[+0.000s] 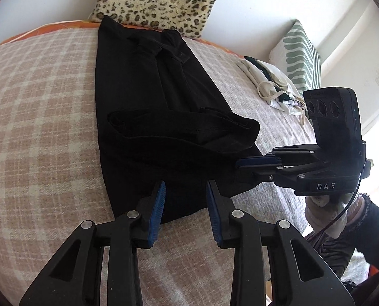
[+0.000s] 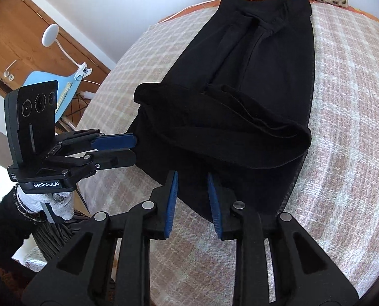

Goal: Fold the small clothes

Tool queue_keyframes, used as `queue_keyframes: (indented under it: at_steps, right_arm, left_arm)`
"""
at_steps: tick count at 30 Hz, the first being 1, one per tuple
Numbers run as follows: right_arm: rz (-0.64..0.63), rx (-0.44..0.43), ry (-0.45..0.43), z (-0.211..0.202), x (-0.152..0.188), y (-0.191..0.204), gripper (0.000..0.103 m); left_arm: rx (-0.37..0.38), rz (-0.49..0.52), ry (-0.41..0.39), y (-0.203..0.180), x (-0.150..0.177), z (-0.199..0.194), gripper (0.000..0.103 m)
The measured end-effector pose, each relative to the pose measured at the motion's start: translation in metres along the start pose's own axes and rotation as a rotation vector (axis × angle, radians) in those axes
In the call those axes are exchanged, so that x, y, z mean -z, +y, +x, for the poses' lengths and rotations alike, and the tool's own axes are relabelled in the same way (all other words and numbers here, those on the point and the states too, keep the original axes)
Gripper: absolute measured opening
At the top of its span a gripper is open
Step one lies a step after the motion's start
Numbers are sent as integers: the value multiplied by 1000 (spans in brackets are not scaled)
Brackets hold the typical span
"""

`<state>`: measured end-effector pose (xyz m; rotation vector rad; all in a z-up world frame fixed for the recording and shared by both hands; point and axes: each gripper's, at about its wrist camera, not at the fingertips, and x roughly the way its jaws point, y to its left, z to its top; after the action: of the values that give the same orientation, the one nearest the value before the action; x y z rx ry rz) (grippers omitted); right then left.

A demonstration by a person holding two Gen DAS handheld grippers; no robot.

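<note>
A black garment [image 1: 148,89] lies lengthwise on the plaid blanket [image 1: 36,102], folded narrow, with its near part turned back into a loose, rumpled fold [image 1: 189,132]. My left gripper [image 1: 185,183] hovers over the garment's near edge, jaws apart, with nothing pinched between the blue pads. My right gripper [image 1: 238,168] reaches in from the right with its tips at the garment's side edge. In the right wrist view the right gripper [image 2: 192,174] stands open over the near hem of the garment [image 2: 253,76]. There the left gripper [image 2: 135,150] touches the cloth's left edge.
A leopard-print pillow [image 1: 159,0] lies at the head of the bed, with a green-striped cushion [image 1: 301,58] and a pile of light clothes [image 1: 273,86] to the right. Beside the bed stand a blue chair [image 2: 49,86] and a wooden door [image 2: 23,38]. Gloved hands [image 2: 54,201] hold the grippers.
</note>
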<state>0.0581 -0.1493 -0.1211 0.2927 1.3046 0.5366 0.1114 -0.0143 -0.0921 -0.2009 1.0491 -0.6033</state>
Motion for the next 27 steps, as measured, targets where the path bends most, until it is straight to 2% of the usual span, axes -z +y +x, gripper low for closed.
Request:
queue_keyframes:
  at_steps: [3,6,10,14,16,19,21,23,25,27]
  right_arm:
    - [1,21,-6,5,-10,-5,26]
    - [8,34,-23,6,-18,-9,26]
    - [36,94,-75,3,-31,-21,26]
    - [113,164,-122,-2,-44,-42,26]
    - [137,187,-140,-8,-49,-53,26]
    - [168,193,-156,-17,-50,-64,27]
    - [186,212,-167,-22,-50,-68,31]
    - [199,244,-172,-27,-47,-73,46]
    - [215,239,-170,-28,-43,-77,47]
    - [208,231,-155,-23,-42,-76,47]
  left_arm:
    - [6,-37,-6,9,-7,3,29]
    - [-23,-58,-31,16,-16,4,29]
    - [-43,-136,-89,35,-29,1,29]
    - [-116,-202,-142,57,-38,-5,29]
    - [-119,-218,-155,63,-40,-9,29]
    - [-112,-206,-160,63,-38,-14,34]
    - [-135,-170,-157,59,-36,-15,36]
    - [-148,-144,-143,56,-35,-12,39]
    - [-166,-131,-121,54,-35,-4,39]
    - [-227,-115,-100,53,-34,3,39]
